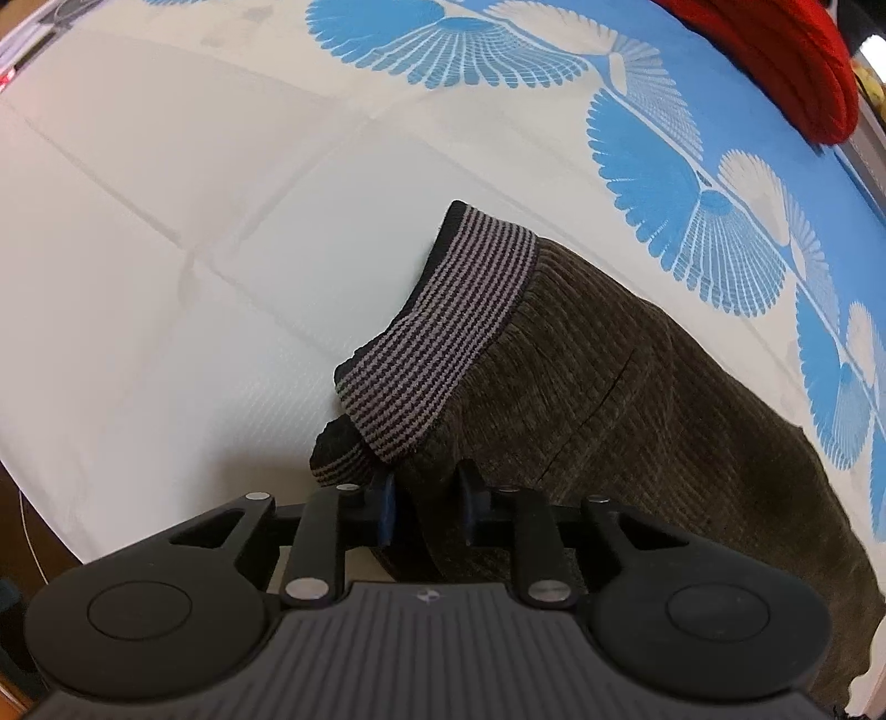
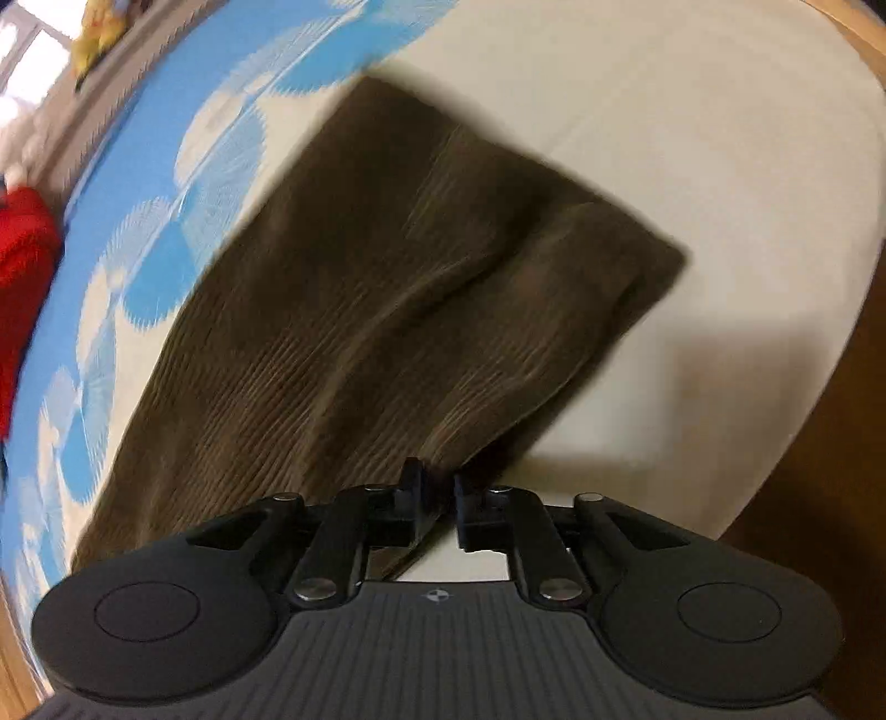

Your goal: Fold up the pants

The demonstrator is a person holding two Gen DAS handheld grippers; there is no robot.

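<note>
Dark brown corduroy pants (image 1: 637,399) with a grey-and-black striped waistband (image 1: 443,327) lie on a white and blue patterned bed cover (image 1: 166,249). My left gripper (image 1: 426,498) is shut on the pants fabric just below the waistband, near the cover's front edge. In the right wrist view the pant legs (image 2: 387,310) stretch away from me, blurred by motion. My right gripper (image 2: 437,493) is shut on the near edge of the pant legs.
A red knitted item (image 1: 775,61) lies at the far right of the bed; it also shows in the right wrist view (image 2: 22,288). A yellow object (image 2: 99,33) sits on a ledge behind. Wooden floor (image 2: 819,471) shows beyond the bed's edge.
</note>
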